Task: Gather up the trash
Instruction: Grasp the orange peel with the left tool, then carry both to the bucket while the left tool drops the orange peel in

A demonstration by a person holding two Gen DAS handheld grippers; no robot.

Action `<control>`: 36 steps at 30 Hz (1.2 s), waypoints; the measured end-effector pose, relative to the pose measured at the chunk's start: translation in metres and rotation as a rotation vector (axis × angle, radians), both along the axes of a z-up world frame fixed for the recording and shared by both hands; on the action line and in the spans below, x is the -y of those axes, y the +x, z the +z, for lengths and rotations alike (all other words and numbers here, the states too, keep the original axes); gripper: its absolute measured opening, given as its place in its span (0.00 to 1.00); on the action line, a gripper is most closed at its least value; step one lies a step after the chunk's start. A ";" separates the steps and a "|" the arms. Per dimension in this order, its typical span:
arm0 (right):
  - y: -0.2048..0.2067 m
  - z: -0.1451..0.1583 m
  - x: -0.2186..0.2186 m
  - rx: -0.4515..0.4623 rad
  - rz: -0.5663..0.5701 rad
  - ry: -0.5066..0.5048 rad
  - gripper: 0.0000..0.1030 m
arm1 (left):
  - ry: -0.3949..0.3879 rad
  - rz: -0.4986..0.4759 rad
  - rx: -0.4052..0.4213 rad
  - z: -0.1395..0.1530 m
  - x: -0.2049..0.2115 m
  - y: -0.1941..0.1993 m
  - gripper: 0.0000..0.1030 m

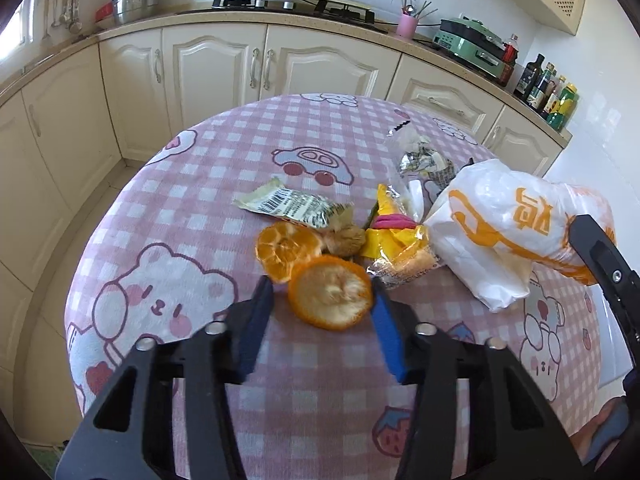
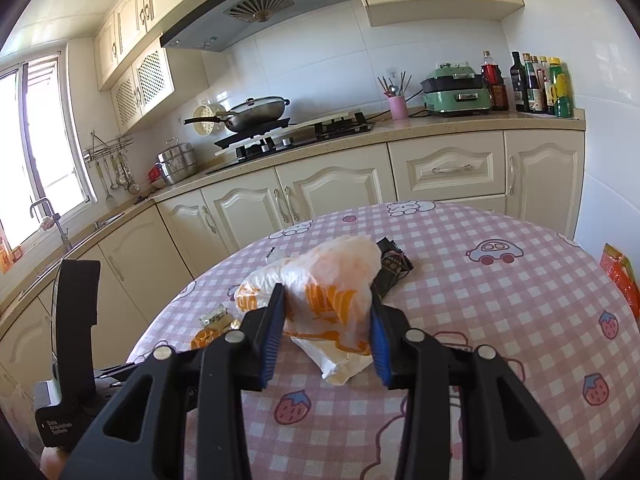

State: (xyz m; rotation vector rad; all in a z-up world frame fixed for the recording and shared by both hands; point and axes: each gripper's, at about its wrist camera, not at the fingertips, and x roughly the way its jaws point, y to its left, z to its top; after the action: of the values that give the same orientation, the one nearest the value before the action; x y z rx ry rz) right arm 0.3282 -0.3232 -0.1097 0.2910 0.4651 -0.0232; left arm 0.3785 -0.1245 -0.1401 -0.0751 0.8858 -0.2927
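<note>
An orange peel cup [image 1: 332,296] lies on the pink checked tablecloth [image 1: 180,200] between the fingers of my left gripper [image 1: 322,284]. The right pad touches it; a small gap shows at the left pad. Behind it lie a second peel [image 1: 286,250], a brown lump [image 1: 346,238], a barcode wrapper [image 1: 288,206] and a yellow wrapper [image 1: 394,236]. My right gripper [image 2: 328,296] is shut on a white plastic bag with orange print [image 2: 332,280], both pads pressing its sides. In the left wrist view that bag [image 1: 500,224] hangs at the right.
A clear bag of crumpled foil [image 1: 420,160] lies further back. A dark wrapper [image 2: 392,264] sits behind the held bag. An orange packet [image 2: 620,276] is at the table's right edge. Cream kitchen cabinets [image 1: 216,64] with a stove run behind the round table.
</note>
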 end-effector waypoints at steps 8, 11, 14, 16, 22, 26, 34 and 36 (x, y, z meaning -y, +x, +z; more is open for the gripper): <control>-0.011 0.011 -0.005 0.032 -0.012 -0.014 0.36 | -0.051 -0.017 0.083 0.023 -0.012 -0.023 0.28; -0.019 0.019 -0.009 0.049 -0.011 -0.016 0.36 | -0.074 -0.001 0.124 0.038 -0.023 -0.035 0.28; -0.027 0.029 -0.015 0.066 -0.006 -0.018 0.37 | -0.082 0.025 0.159 0.051 -0.036 -0.047 0.28; -0.033 0.036 -0.022 0.076 0.003 -0.022 0.37 | -0.089 0.041 0.173 0.057 -0.045 -0.055 0.28; -0.050 0.055 -0.052 0.103 0.054 -0.045 0.36 | -0.103 0.099 0.216 0.075 -0.078 -0.084 0.28; -0.057 0.064 -0.079 0.111 0.101 -0.053 0.37 | -0.107 0.152 0.237 0.082 -0.107 -0.100 0.27; -0.059 0.066 -0.159 0.093 0.252 -0.072 0.36 | -0.097 0.303 0.240 0.081 -0.185 -0.131 0.28; -0.056 0.061 -0.181 0.077 0.295 -0.072 0.36 | -0.093 0.344 0.230 0.077 -0.205 -0.136 0.28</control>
State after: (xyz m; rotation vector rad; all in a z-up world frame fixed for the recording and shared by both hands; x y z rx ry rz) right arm 0.2725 -0.1419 -0.0483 0.1494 0.4259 0.2577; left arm 0.2420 0.0807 -0.0635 -0.2719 0.6169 -0.0192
